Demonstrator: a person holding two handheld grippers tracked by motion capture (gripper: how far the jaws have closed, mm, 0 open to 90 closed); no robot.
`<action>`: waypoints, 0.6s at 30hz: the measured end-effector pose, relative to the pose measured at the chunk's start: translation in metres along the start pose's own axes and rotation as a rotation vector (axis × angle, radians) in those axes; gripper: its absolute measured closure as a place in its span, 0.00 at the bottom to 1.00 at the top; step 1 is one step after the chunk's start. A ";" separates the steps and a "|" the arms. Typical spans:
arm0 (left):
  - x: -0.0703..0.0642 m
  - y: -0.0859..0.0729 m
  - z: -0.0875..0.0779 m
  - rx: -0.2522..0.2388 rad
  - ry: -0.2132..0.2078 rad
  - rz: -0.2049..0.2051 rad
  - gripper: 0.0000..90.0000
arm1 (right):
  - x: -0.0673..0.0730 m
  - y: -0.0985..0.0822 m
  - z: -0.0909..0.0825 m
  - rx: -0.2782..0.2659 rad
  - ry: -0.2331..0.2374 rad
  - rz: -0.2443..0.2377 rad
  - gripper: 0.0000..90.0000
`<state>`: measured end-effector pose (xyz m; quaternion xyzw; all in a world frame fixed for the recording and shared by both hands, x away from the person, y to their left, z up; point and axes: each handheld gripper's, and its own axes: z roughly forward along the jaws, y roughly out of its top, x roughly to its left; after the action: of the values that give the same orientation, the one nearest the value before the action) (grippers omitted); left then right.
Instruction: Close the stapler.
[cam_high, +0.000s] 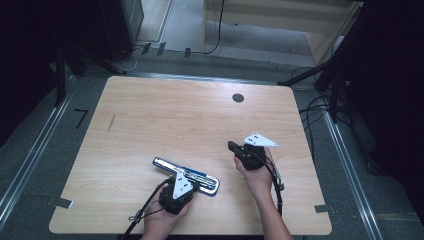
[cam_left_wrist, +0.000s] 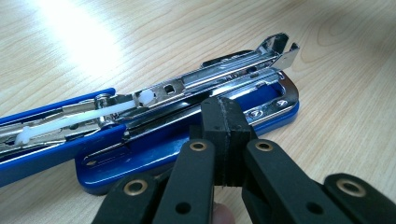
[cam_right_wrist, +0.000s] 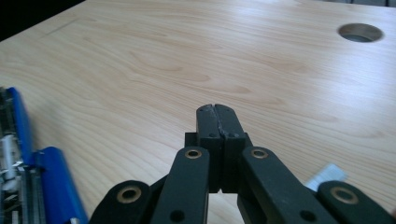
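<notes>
A blue and chrome stapler (cam_high: 186, 174) lies swung open on the wooden table (cam_high: 190, 115), its metal magazine (cam_left_wrist: 205, 79) lifted off the blue base (cam_left_wrist: 154, 158). My left gripper (cam_high: 182, 182) is shut, pads pressed together with nothing between them. Its tips (cam_left_wrist: 223, 106) sit right at the near side of the stapler's base; I cannot tell whether they touch. My right gripper (cam_high: 232, 146) hovers to the stapler's right, pointing left and away. In its own view the right gripper (cam_right_wrist: 216, 110) is shut and empty, with the stapler (cam_right_wrist: 46, 179) at the lower left edge.
A round cable hole (cam_high: 238, 98) sits near the table's far edge, also the hole (cam_right_wrist: 360, 32) ahead of the right gripper. A small pale object (cam_right_wrist: 327, 176) lies on the wood beside the right jaws. Tape tabs (cam_high: 62, 202) mark the near corners. Dark stands and cables surround the table.
</notes>
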<state>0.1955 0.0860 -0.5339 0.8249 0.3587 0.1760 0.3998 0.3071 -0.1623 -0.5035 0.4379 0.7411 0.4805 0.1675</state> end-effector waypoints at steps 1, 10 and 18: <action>0.000 0.000 0.000 0.000 0.000 0.000 1.00 | -0.003 -0.001 -0.001 0.002 -0.012 0.005 1.00; 0.000 0.000 0.000 -0.002 0.001 -0.001 1.00 | -0.027 -0.014 0.005 0.043 -0.096 0.041 1.00; 0.000 0.000 0.000 -0.001 -0.001 -0.002 1.00 | -0.034 -0.021 0.018 0.078 -0.124 0.052 1.00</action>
<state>0.1956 0.0860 -0.5339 0.8244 0.3593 0.1755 0.4005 0.3280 -0.1823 -0.5357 0.4922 0.7358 0.4274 0.1832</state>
